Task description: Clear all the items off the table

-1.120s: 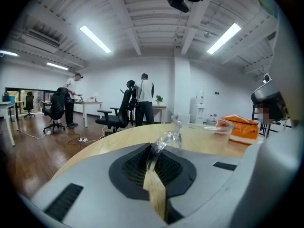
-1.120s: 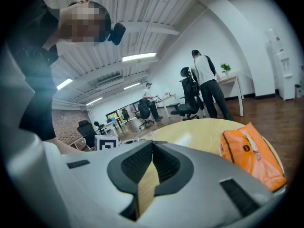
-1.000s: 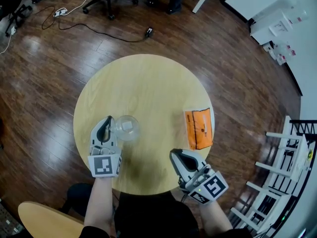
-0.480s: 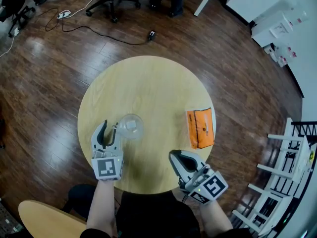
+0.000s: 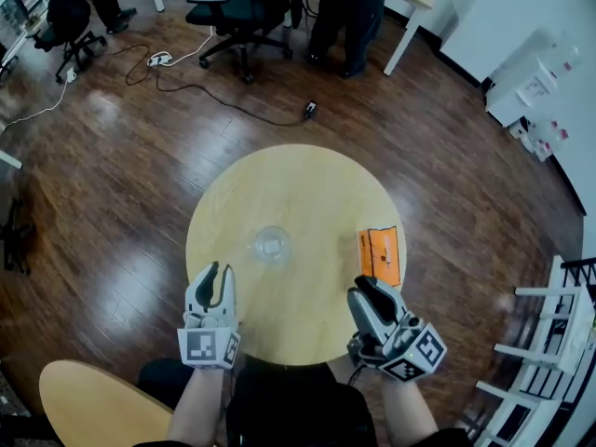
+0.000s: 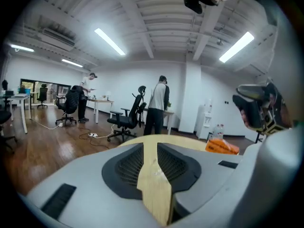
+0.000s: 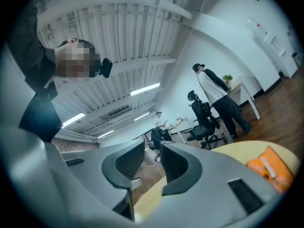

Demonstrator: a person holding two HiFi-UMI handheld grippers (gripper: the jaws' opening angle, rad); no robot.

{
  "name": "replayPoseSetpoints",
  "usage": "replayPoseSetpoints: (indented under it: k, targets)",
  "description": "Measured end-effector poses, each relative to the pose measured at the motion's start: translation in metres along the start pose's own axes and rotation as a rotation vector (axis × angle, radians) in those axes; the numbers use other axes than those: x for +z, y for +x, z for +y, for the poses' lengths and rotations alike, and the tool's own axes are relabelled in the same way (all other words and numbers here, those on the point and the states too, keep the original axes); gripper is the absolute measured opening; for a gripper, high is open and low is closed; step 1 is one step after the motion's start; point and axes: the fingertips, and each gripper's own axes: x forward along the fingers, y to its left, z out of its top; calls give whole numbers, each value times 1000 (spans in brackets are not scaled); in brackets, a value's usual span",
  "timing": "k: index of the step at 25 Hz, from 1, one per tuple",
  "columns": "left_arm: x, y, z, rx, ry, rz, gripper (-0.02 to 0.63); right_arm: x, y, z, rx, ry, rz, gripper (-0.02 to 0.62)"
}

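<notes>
**Head view, from above.** A round table is shown with two items lying on its top. A clear glass stands near the table's middle. An orange packet lies flat at the table's right edge.

The left gripper is held over the table's near left edge, apart from the glass. Its jaws have just been drawn closer together and are seen parted by a narrow gap. Only the table top and the distant glass are seen through that gap, and nothing is gripped.

The right gripper is held over the table's near right edge, close to the near end of the packet. Its jaws have just been opening and are parted by a slim gap, in which nothing is held.

**Progress.** The task is judged unfinished, since both the glass and the packet are left on the table and neither is held. Whether other items were cleared from the table cannot be told. No place for removed items is shown beside the table.
</notes>
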Motion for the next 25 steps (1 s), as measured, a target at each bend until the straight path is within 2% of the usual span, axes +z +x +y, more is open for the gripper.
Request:
replayPoseSetpoints:
  k: [3, 4, 5, 7, 10, 15, 20, 25]
  targets:
    - [57, -28, 1, 8, -50, -97, 75, 37, -3, 20, 12, -85, -10, 107]
    - [75, -38, -1, 11, -50, -127, 70, 52, -8, 29, 21, -111, -25, 86]
    - [93, -48, -3, 17, -42, -159, 49, 68, -14, 37, 36, -133, -50, 49]
    - [123, -65, -6, 29, -13, -219, 46, 101, -28, 49, 69, -151, -120, 15]
    - [150, -84, -10, 44, 19, -274, 46, 135, -47, 51, 87, -133, -212, 3]
    - [148, -106, -17, 65, 12, -297, 46, 137, -66, 35, 31, -166, -207, 3]
    - [151, -111, -20, 76, -11, -320, 35, 117, -56, 21, -53, -220, -128, 2]
    - [165, -110, -12, 70, -9, -342, 35, 113, -44, 16, -94, -264, -117, 2]
